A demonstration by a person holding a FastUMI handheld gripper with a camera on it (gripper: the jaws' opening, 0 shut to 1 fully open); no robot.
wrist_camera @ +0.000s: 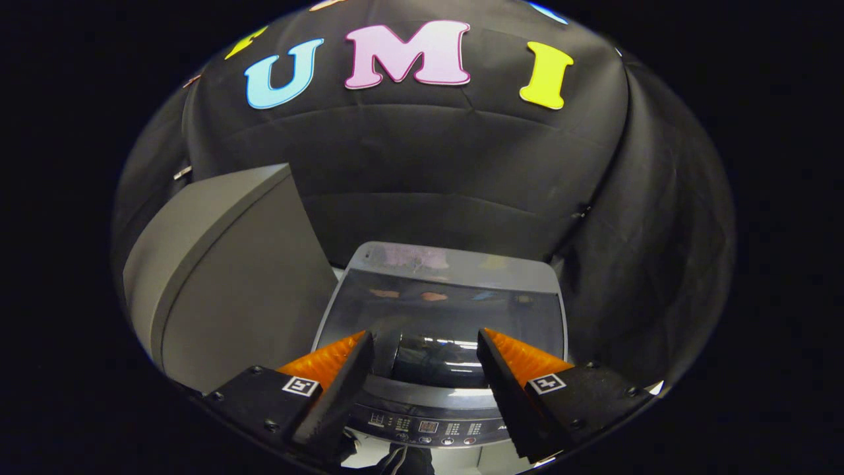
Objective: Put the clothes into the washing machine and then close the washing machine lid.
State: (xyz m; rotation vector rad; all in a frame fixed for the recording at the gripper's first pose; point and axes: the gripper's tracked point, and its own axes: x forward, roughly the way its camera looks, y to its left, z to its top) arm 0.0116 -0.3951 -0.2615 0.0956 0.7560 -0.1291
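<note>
Gripper view: gripper (425,343) spread wide, holding nothing, above the washing machine (435,310); its lid (455,264) (glossy, stiff) seems raised; grasp its front edge.

Booth wall (422,165): black cloth, creased, w/ seam folds at 3 o'clock. Grey box (224,277) at 9 o'clock, tilted, against the wall. Lighting dim.

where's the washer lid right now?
In the gripper view the washing machine lid lies just beyond the open gripper, down flat over the tub, with the control panel below the fingers and a grey box to its left.
</note>
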